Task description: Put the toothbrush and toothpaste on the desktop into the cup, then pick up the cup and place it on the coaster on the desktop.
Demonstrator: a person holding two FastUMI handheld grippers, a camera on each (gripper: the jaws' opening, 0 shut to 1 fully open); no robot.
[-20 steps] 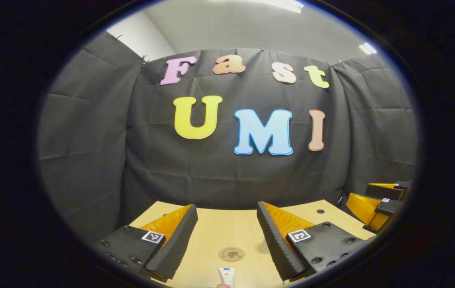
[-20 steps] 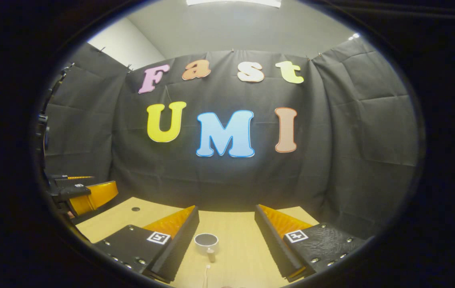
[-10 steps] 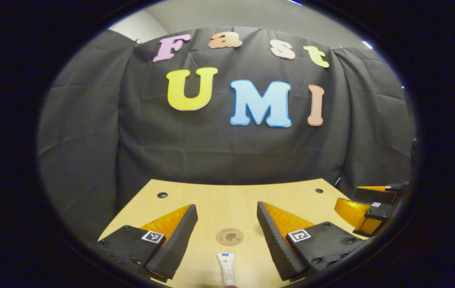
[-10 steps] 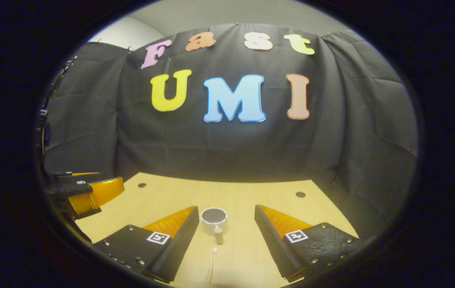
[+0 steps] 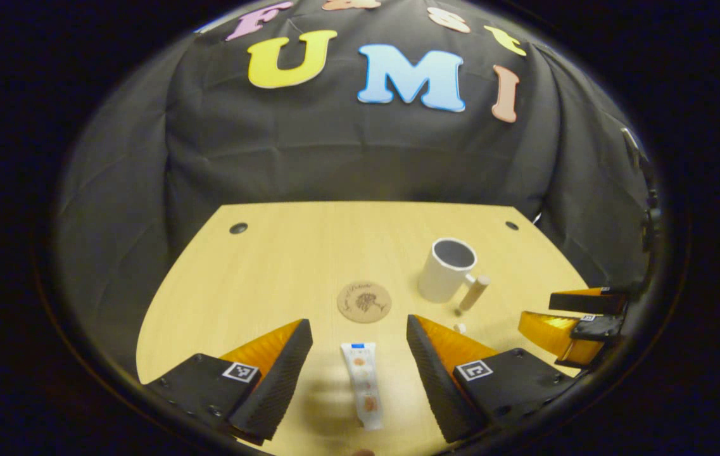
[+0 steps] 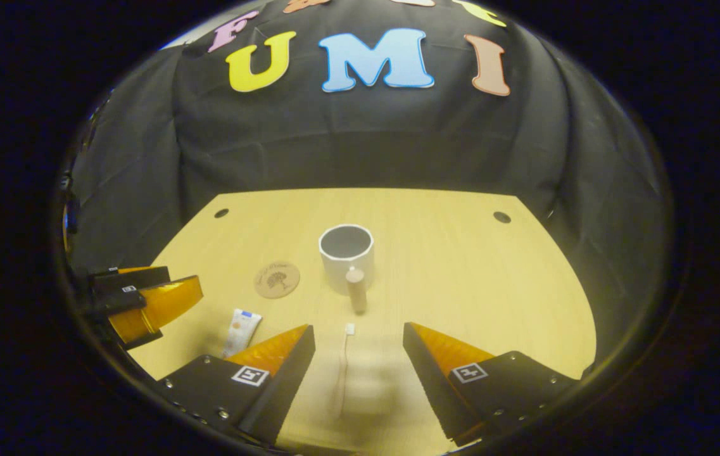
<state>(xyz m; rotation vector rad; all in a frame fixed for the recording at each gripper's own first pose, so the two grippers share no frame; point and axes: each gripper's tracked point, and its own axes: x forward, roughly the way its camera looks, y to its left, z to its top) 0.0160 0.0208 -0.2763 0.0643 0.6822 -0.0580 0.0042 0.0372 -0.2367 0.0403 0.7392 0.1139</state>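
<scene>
**A:** Status: left gripper (image 5: 360,354) is spread wide and holds nothing. The toothpaste (image 5: 363,383) lies flat on the desktop (image 5: 284,253), in the gap between its fingers and running lengthwise along them, cap end toward the camera as far as one can tell. Neither finger touches it.

**B:** And the right gripper (image 6: 358,361)?

**A:** Same: wide open, empty. The toothbrush (image 6: 342,370) lies between its fingers, slightly nearer the left-hand one, head pointing ahead toward the cup (image 6: 346,250). It's blurred lower down, so the handle end is unclear.

**B:** Cup and coaster?

**A:** The cup stands upright dead ahead of the right gripper's fingertips, its wooden handle (image 6: 356,290) sticking out toward them. The coaster (image 5: 364,301) sits just ahead of the left gripper's tips, past the tube; the cup is off to the right of that. Nothing is in the cup yet, so the step is likely the first pick.

**B:** Advice for the grab?

**A:** Each item is already centred, so descend straight, no sideways correction. Both lie flat and thin; tips probably need to reach the desktop before closing. Take the tube mid-body, squeezing lightly since it's soft. The brush is narrow and may roll or pivot; close slowly. Watch the cup handle when approaching the rim.
</scene>
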